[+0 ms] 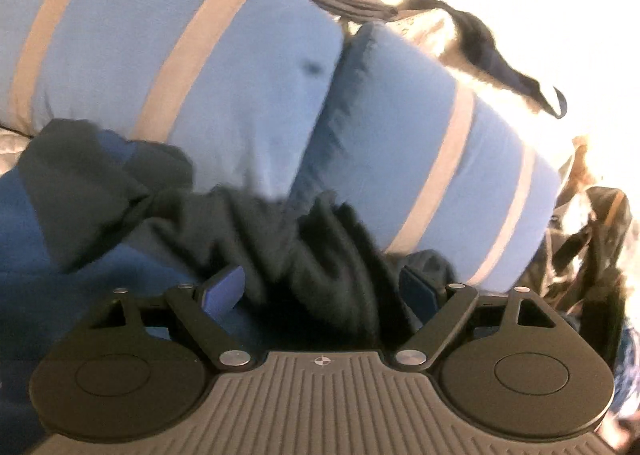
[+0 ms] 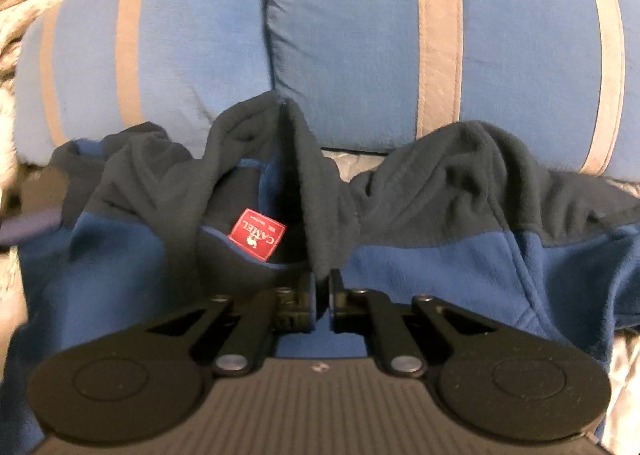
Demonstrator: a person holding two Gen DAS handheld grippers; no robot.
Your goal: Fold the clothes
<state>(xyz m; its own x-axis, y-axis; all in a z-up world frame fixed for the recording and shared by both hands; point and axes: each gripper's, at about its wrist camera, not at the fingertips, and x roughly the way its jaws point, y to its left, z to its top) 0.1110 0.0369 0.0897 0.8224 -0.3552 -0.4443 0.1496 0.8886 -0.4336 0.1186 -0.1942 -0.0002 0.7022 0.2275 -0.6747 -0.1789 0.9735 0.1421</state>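
Observation:
A blue fleece jacket with dark grey shoulders and collar (image 2: 440, 255) lies in front of two blue pillows. A red label (image 2: 258, 234) shows inside its neck. My right gripper (image 2: 323, 287) is shut on the raised dark collar (image 2: 308, 191), which stands up in a fold. In the left wrist view the same jacket (image 1: 280, 239) is bunched between the spread fingers of my left gripper (image 1: 322, 287), which is open with dark fabric lying between the blue pads (image 1: 224, 287).
Two blue pillows with tan stripes (image 2: 352, 35) lie close behind the jacket, also in the left wrist view (image 1: 240, 67). A dark garment (image 1: 492, 47) lies beyond them. Dark bags or clothes (image 1: 592, 255) sit at the right. A quilted grey cover (image 2: 624, 375) lies underneath.

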